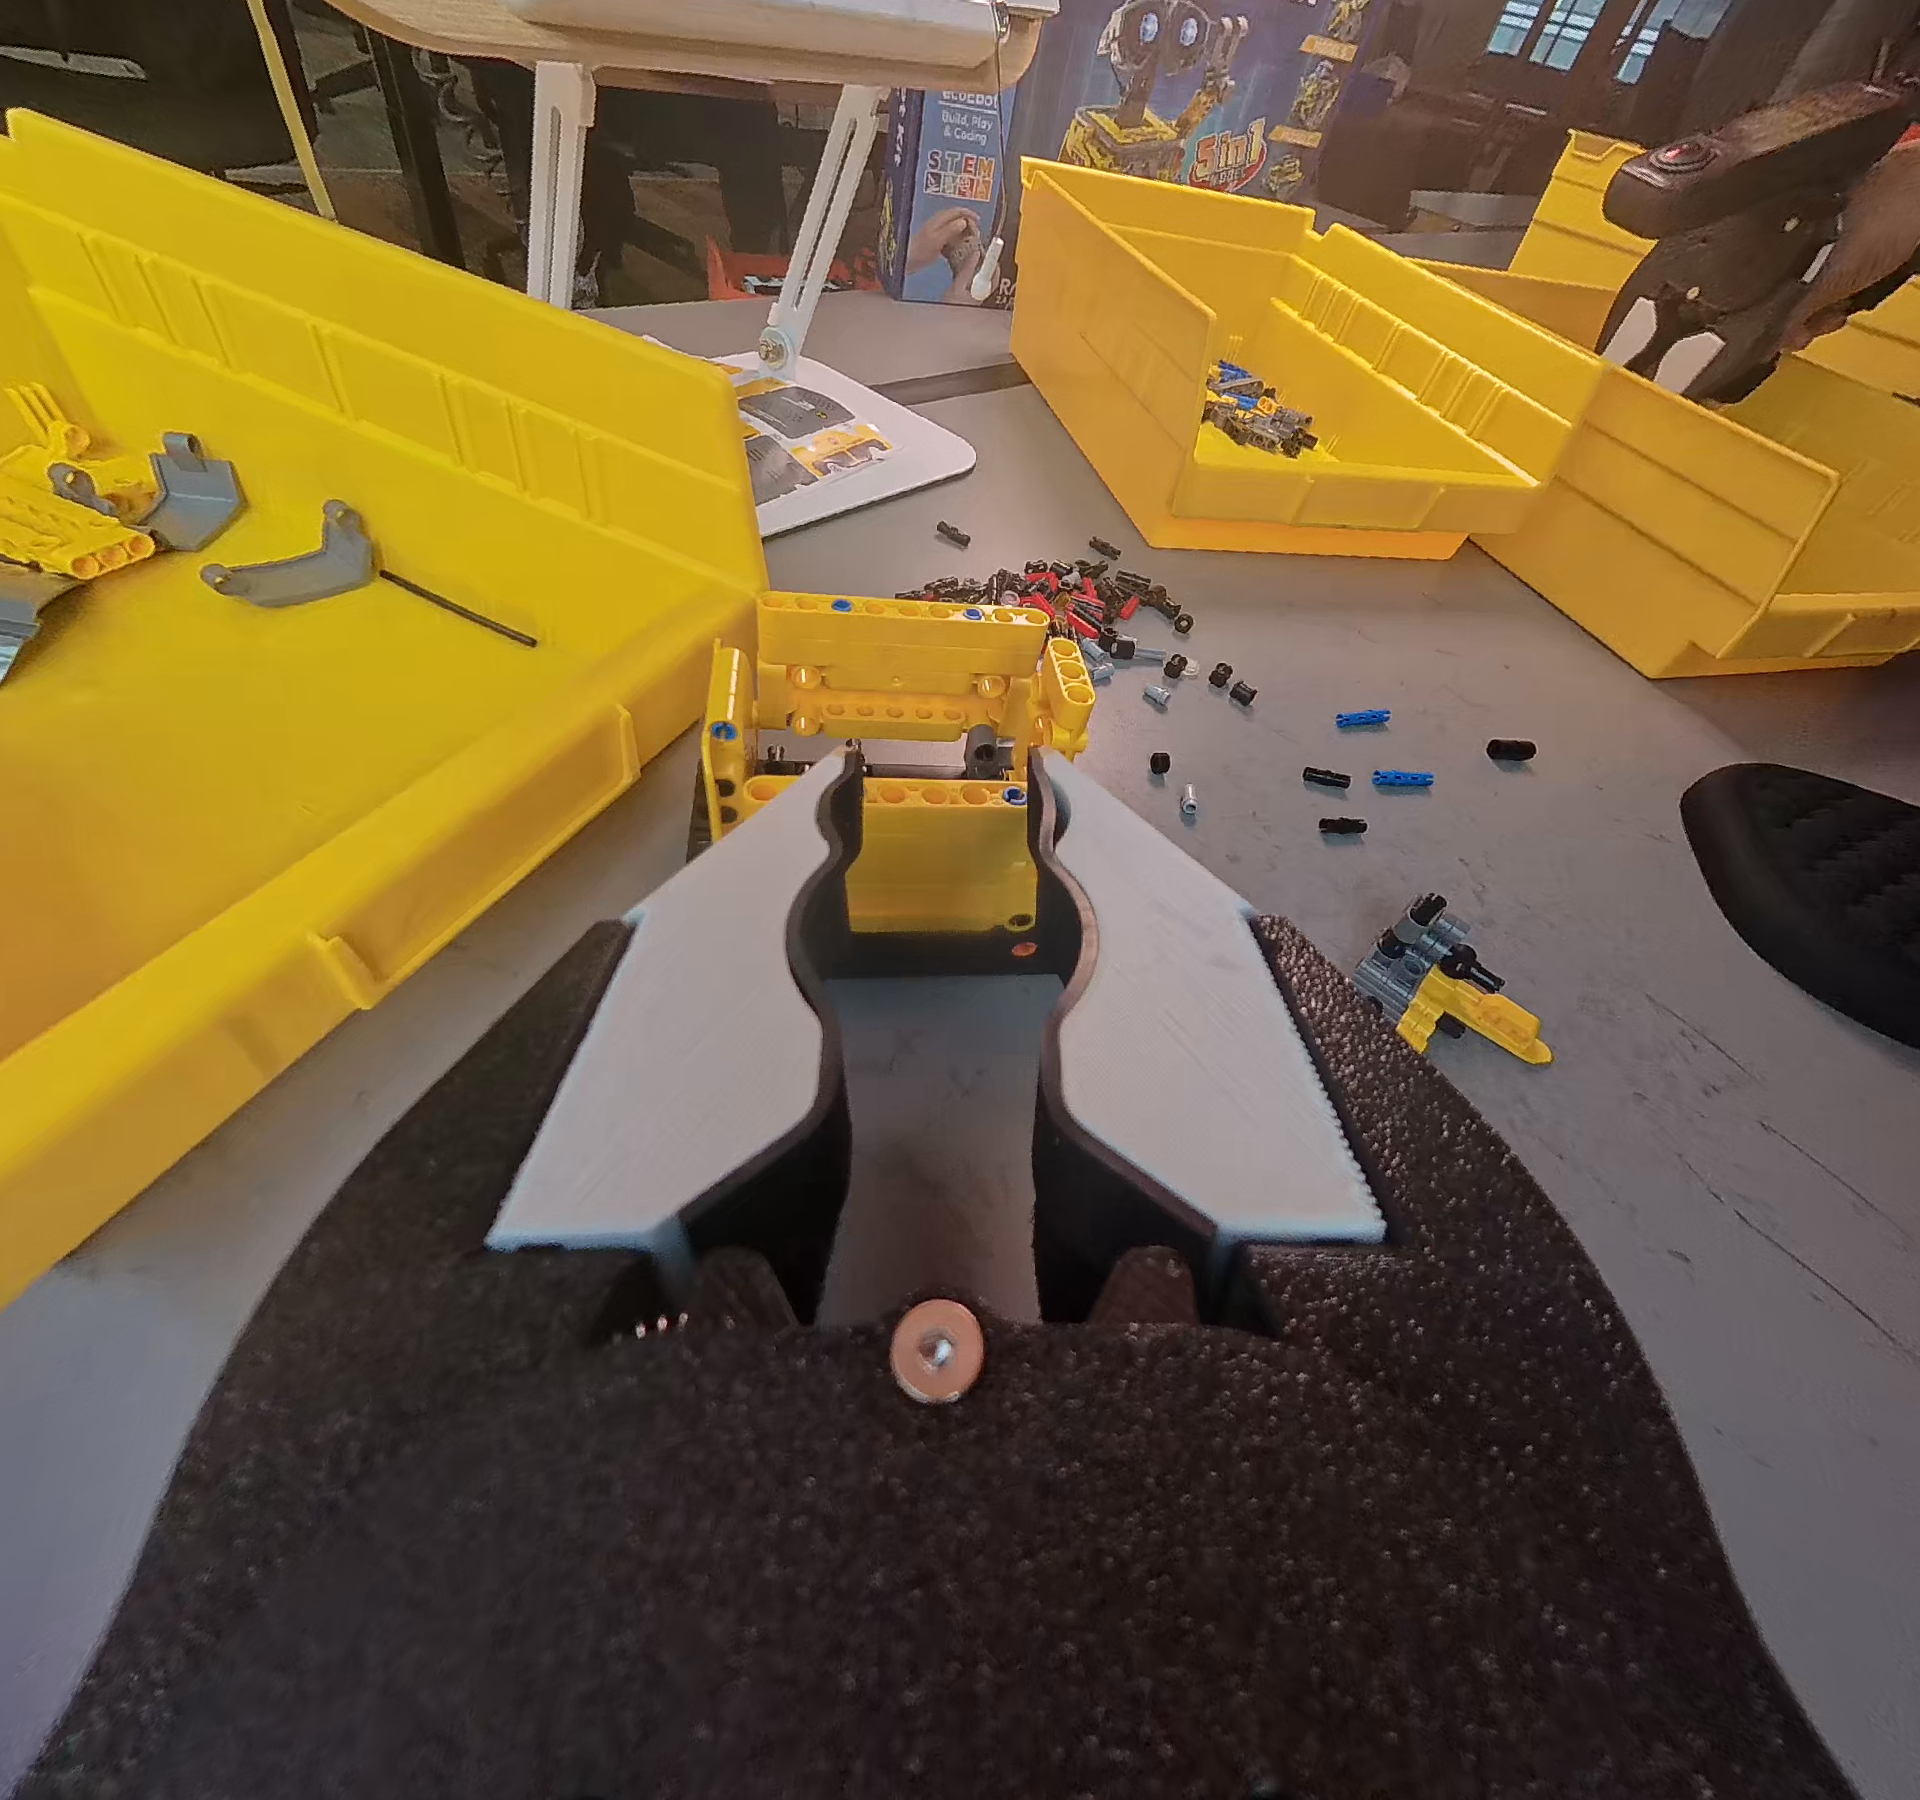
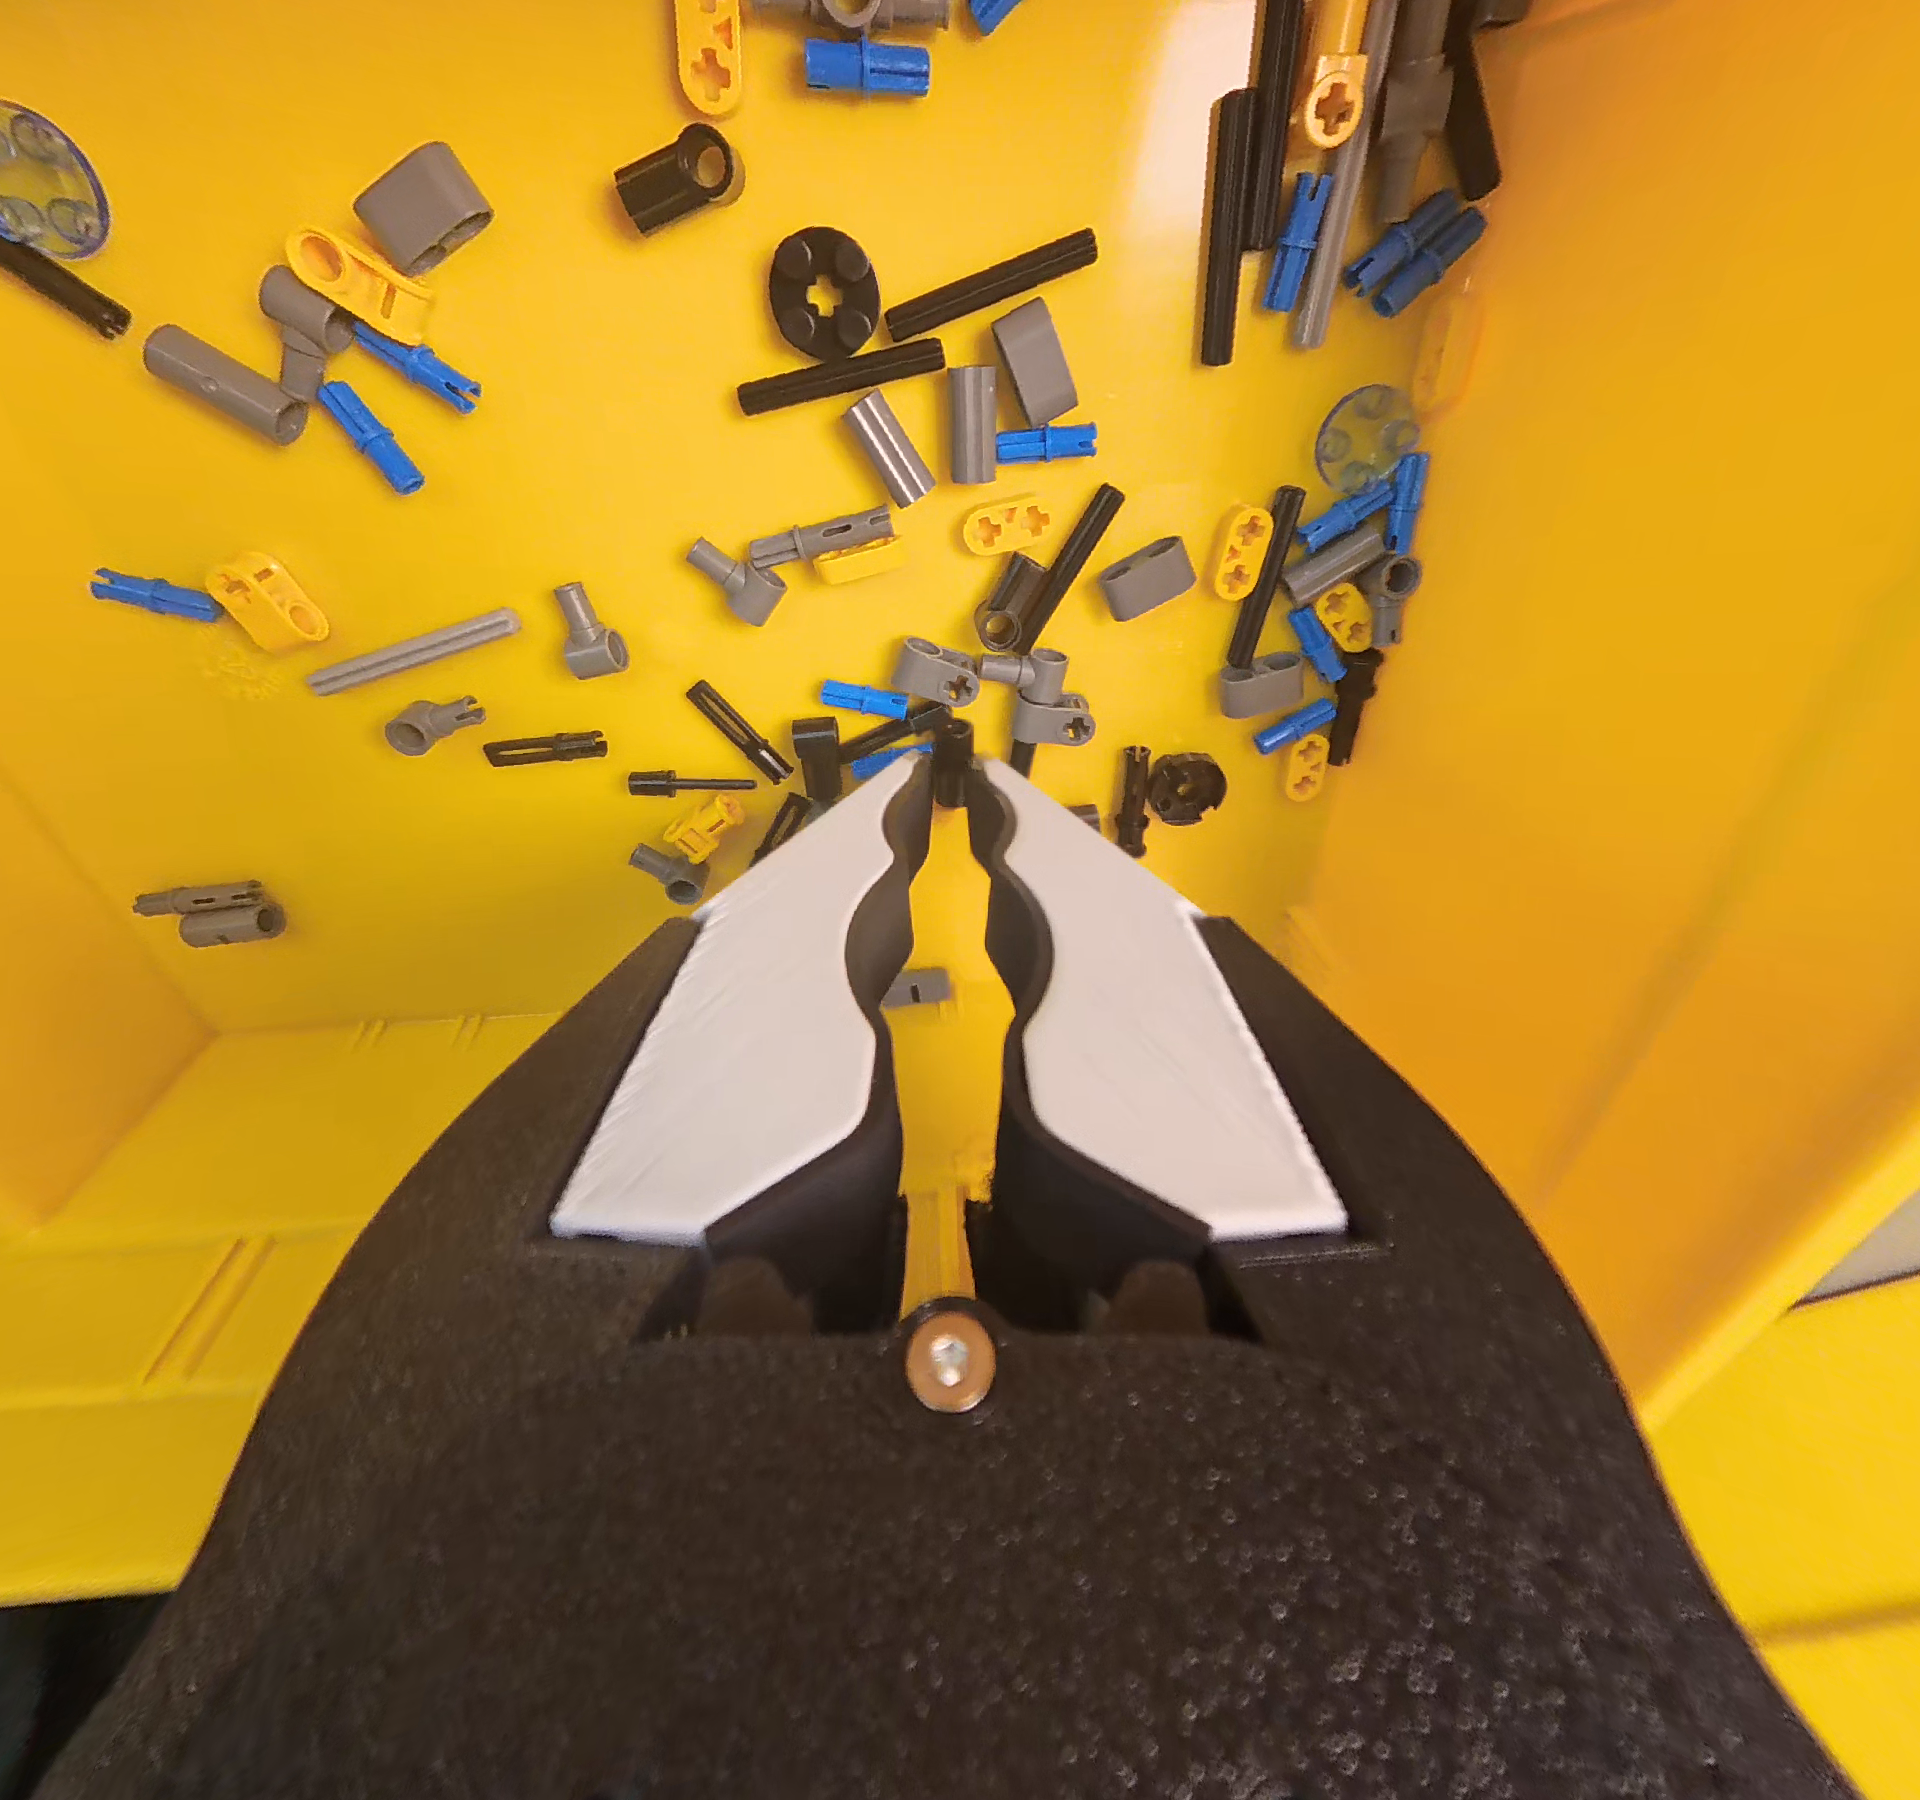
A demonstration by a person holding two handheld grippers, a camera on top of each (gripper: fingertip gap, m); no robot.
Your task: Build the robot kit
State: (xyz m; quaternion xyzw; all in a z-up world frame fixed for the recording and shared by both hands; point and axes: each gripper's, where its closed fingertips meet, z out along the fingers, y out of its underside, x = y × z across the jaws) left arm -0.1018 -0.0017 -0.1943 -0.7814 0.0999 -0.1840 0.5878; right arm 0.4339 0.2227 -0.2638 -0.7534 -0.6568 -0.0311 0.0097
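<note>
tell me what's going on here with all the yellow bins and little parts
A person works with two hand-held tongs over a table of building-kit parts. The left tongs are clamped on a half-built yellow model standing on the table beside a big yellow bin, with loose pins scattered behind it. The right tongs reach down into another yellow bin of mixed small pieces, pinching a small black pin at the tips.

My grey table (image 1: 1558,1179), crowded
I see yellow bins (image 1: 1299,379) on it; loose pins (image 1: 1070,597); a yellow brick assembly (image 1: 904,701).
</note>
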